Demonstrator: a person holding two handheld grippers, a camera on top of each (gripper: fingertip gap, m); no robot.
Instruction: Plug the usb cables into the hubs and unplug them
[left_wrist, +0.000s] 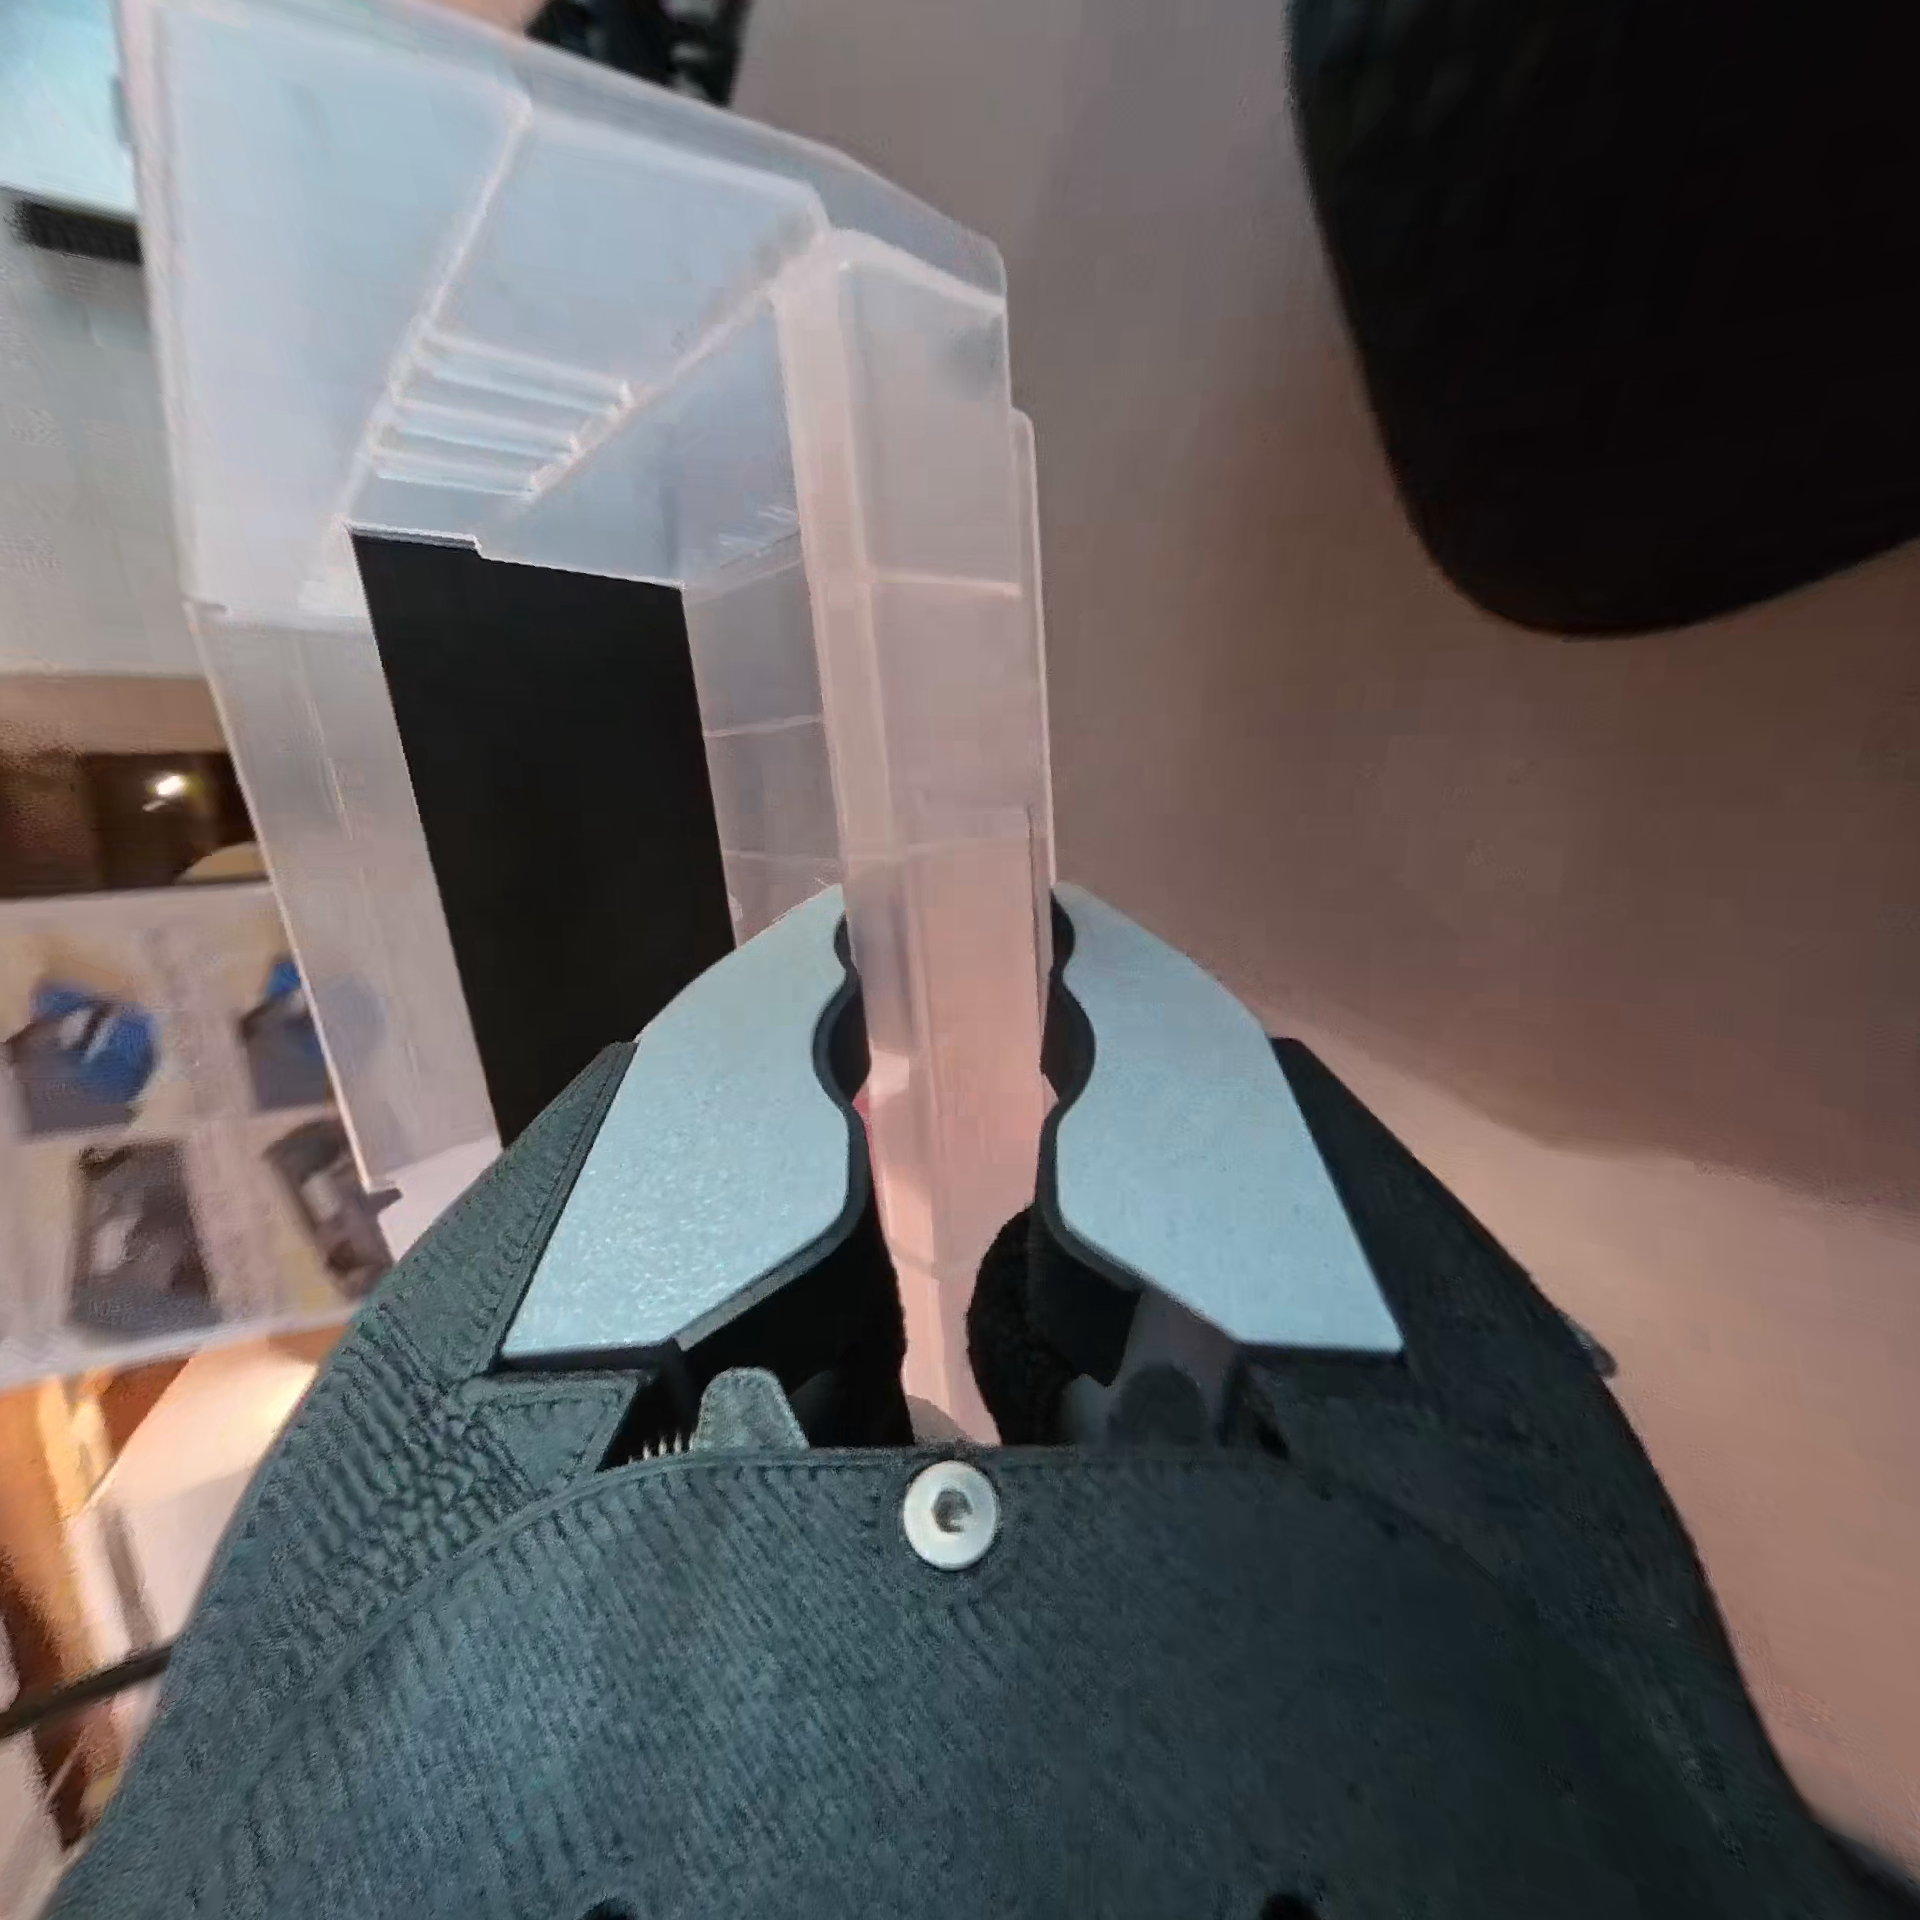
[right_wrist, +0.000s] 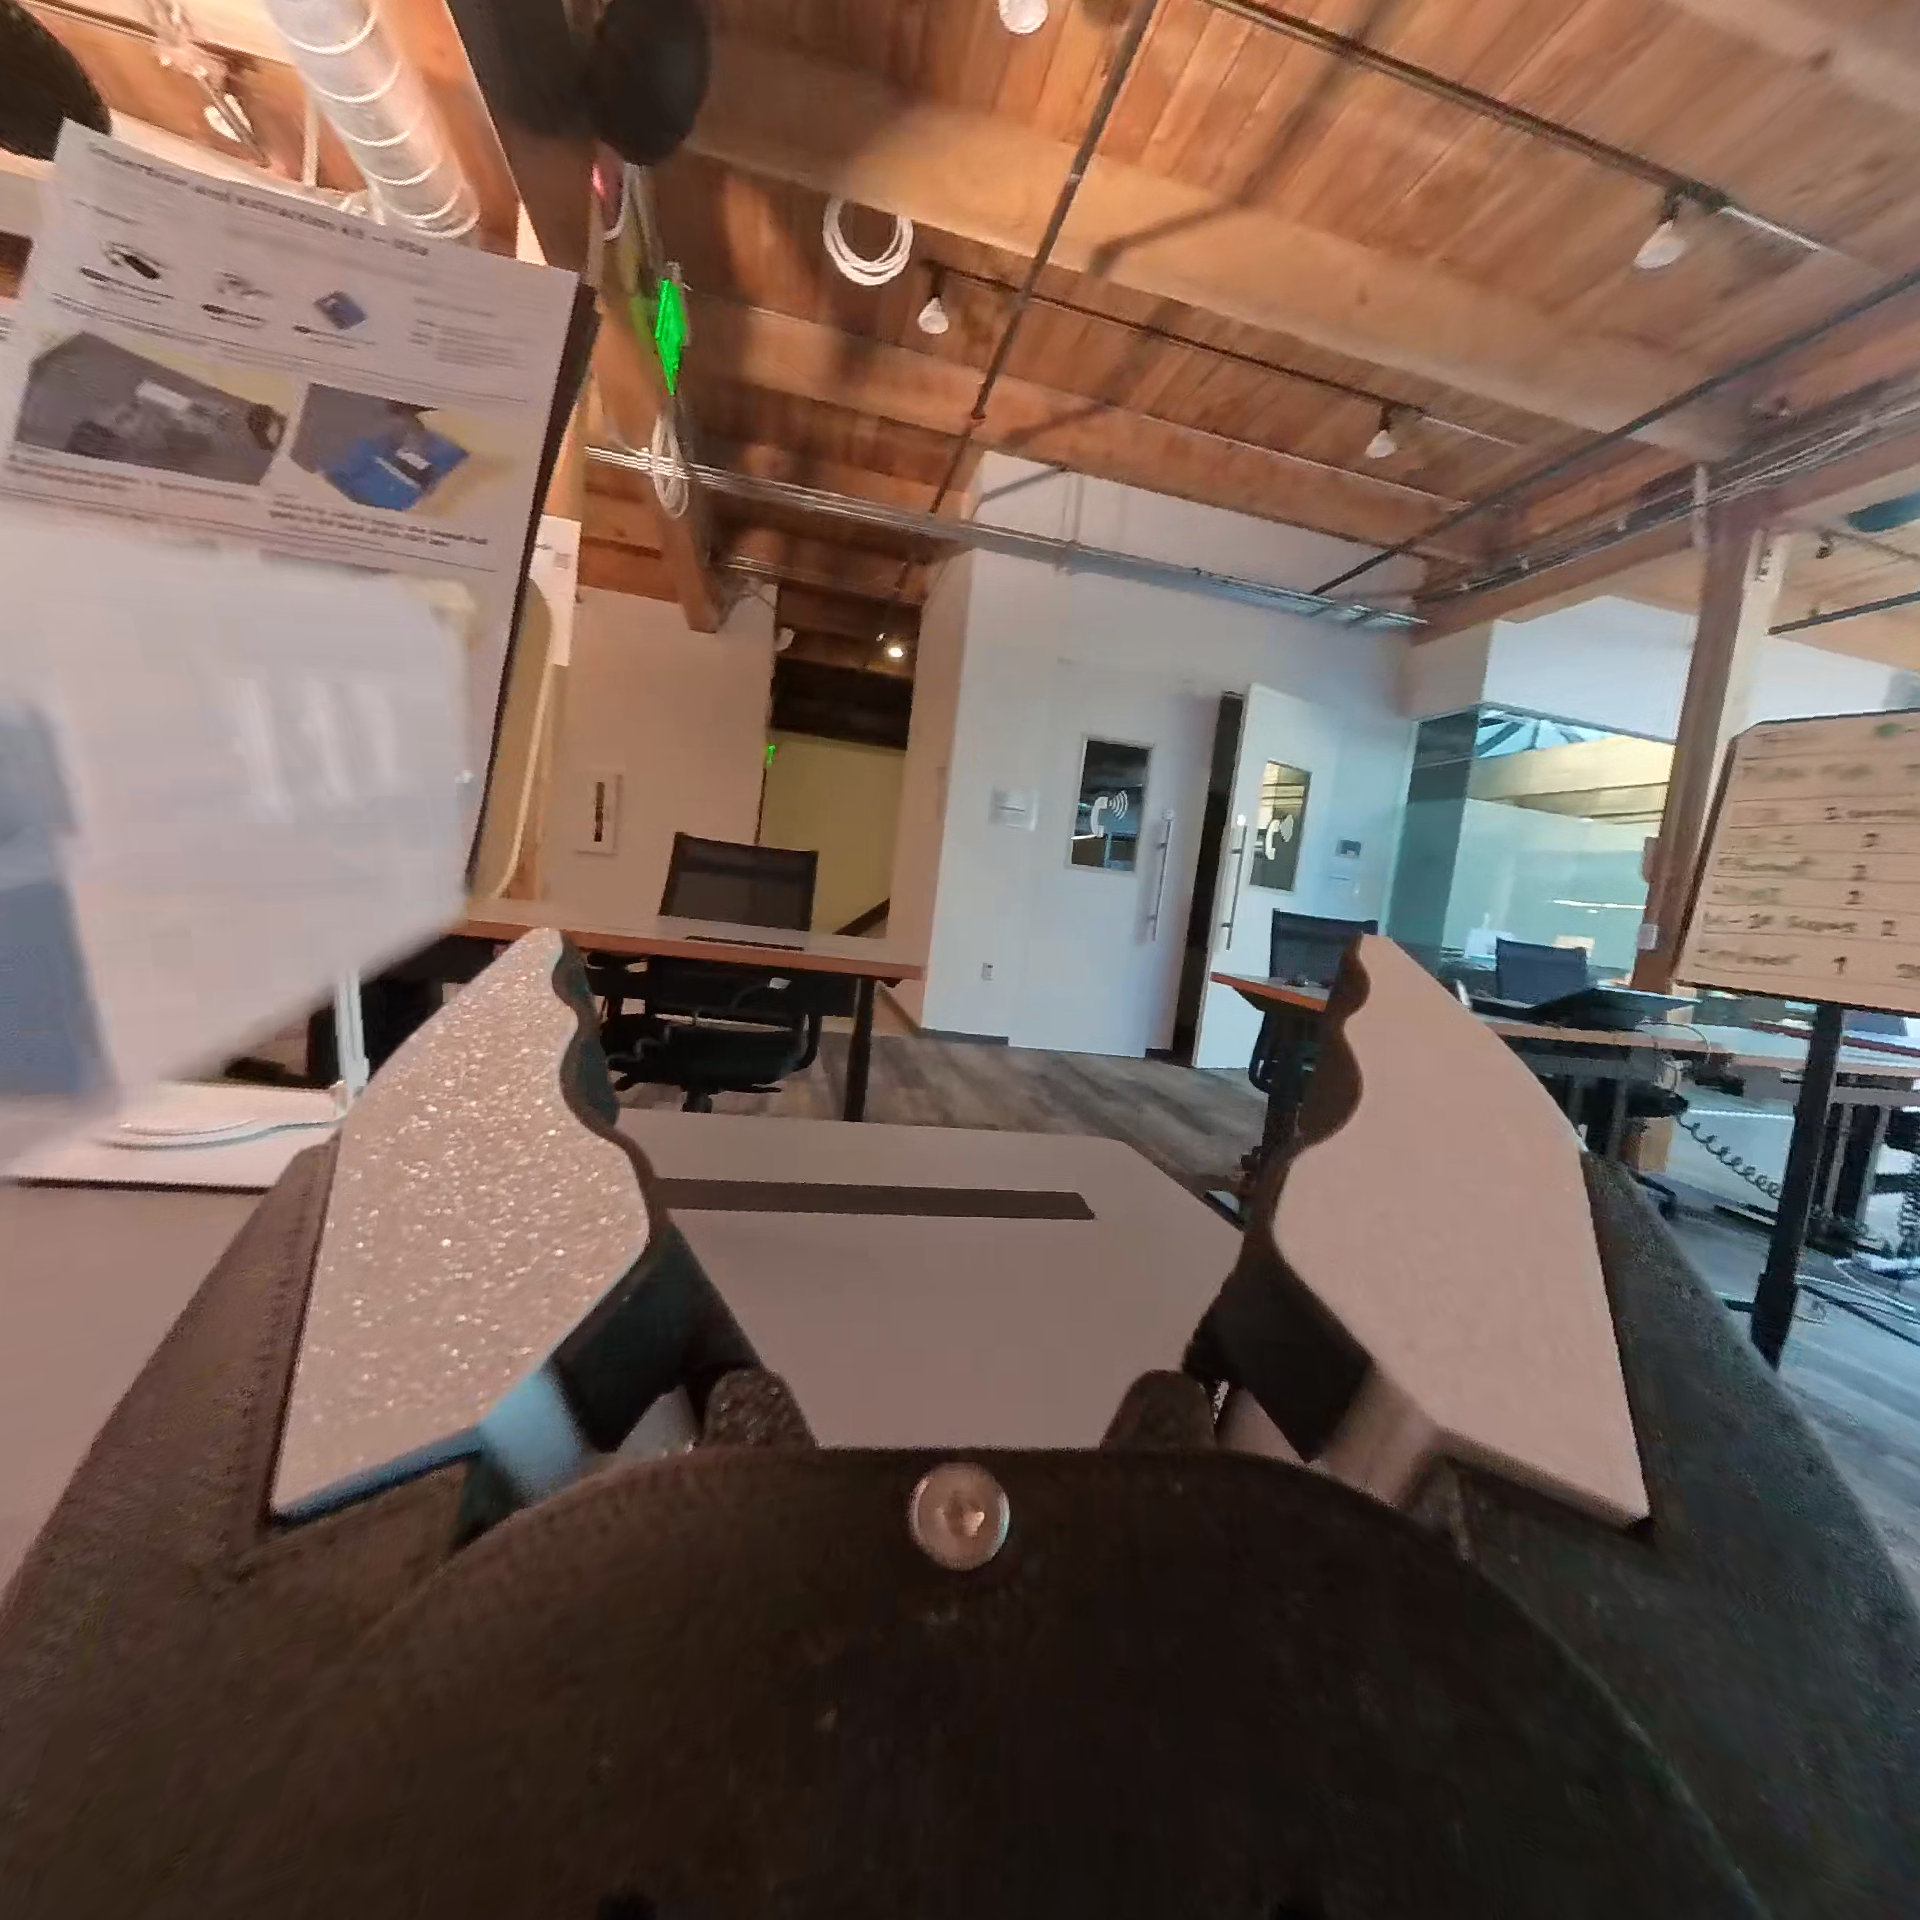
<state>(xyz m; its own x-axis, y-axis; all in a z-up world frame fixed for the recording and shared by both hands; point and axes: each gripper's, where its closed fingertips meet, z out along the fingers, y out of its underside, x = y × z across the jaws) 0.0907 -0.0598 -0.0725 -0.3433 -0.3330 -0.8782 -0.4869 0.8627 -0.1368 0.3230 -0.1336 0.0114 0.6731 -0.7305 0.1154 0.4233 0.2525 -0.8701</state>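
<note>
My left gripper (left_wrist: 951, 935) is shut on the rim of a clear plastic bin (left_wrist: 582, 436) and holds it lifted and tipped on its side, its open mouth to the left. The bin also shows as a blurred pale shape in the right wrist view (right_wrist: 208, 810) at the left. My right gripper (right_wrist: 961, 997) is open and empty above the grey table (right_wrist: 935, 1299). No usb cables or hubs show in either view.
A printed instruction sheet (right_wrist: 281, 353) stands on a stand at the left; it also shows behind the bin (left_wrist: 114, 1091). A dark rounded object (left_wrist: 1621, 312) fills the upper right. Office desks and a black chair (right_wrist: 727, 987) stand beyond the table's far edge. A whiteboard (right_wrist: 1818, 852) stands right.
</note>
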